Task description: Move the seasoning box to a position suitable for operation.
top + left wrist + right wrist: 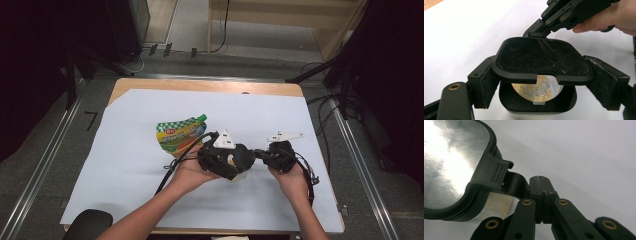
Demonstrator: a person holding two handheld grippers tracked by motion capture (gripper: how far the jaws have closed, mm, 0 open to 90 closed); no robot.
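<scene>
A small metal tin (536,108) with a black rim holds pale yellow grains (536,90). My left gripper (545,85) is shut on it, one pad (486,85) on each side. The tin's black hinged lid (541,60) is tilted up over the opening. My right gripper (536,31) meets the lid's far edge. In the right gripper view that gripper (540,182) has its jaws pressed together at the latch of the lid (449,165), with the tin's wall (499,205) below. In the high view both grippers, left (242,160) and right (260,155), meet over the tin (239,175) at mid table.
A green spouted pouch (177,135) lies flat just left of my left hand. A white sheet (150,190) covers most of the wooden table (200,85). Metal rails run along both sides, with cables on the floor at the right.
</scene>
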